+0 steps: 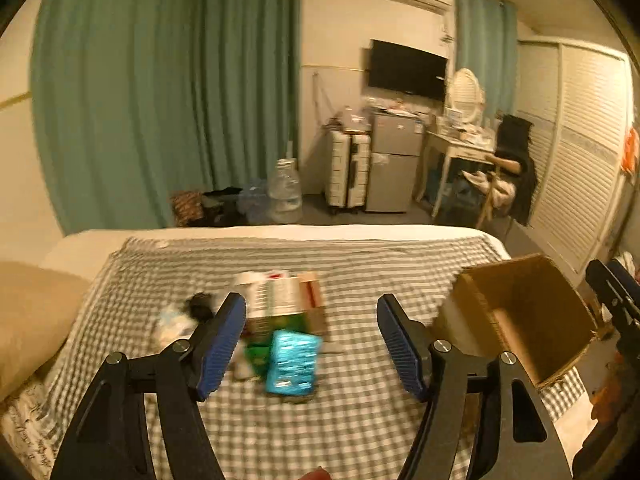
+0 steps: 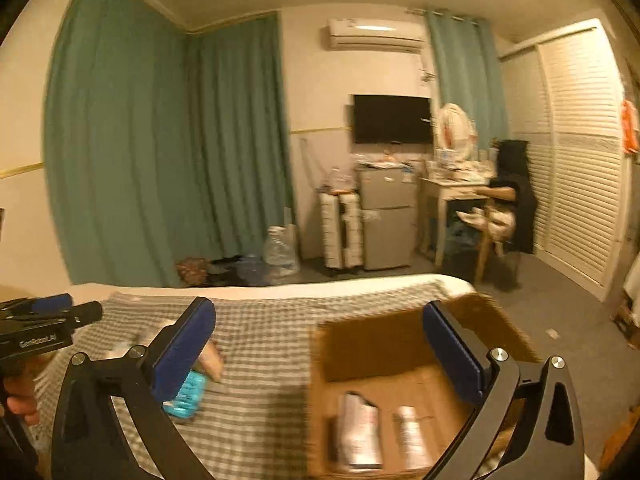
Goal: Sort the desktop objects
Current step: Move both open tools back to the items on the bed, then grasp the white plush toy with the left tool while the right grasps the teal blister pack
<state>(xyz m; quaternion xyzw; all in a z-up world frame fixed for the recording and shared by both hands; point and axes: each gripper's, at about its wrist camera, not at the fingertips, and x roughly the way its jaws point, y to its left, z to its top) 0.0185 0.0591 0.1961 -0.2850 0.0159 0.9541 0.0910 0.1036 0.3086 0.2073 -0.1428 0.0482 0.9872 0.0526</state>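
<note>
A pile of small objects lies on the grey checked bed cover (image 1: 360, 420): a turquoise packet (image 1: 293, 362), a green and white box (image 1: 280, 304), a white crumpled item (image 1: 174, 320) and a small black item (image 1: 200, 306). My left gripper (image 1: 310, 344) is open and empty, held above the pile. An open cardboard box (image 1: 520, 316) stands on the bed to the right. In the right wrist view the box (image 2: 400, 360) holds two white packets (image 2: 360, 428). My right gripper (image 2: 320, 356) is open and empty over the box's left edge. The turquoise packet (image 2: 188, 396) shows by its left finger.
A beige pillow (image 1: 32, 320) lies at the left of the bed. Beyond the bed are green curtains (image 1: 160, 100), water jugs (image 1: 284, 192), a suitcase (image 1: 348, 172), a small fridge (image 1: 394, 164), a desk with a chair (image 1: 508, 176) and a louvred wardrobe (image 1: 580, 152).
</note>
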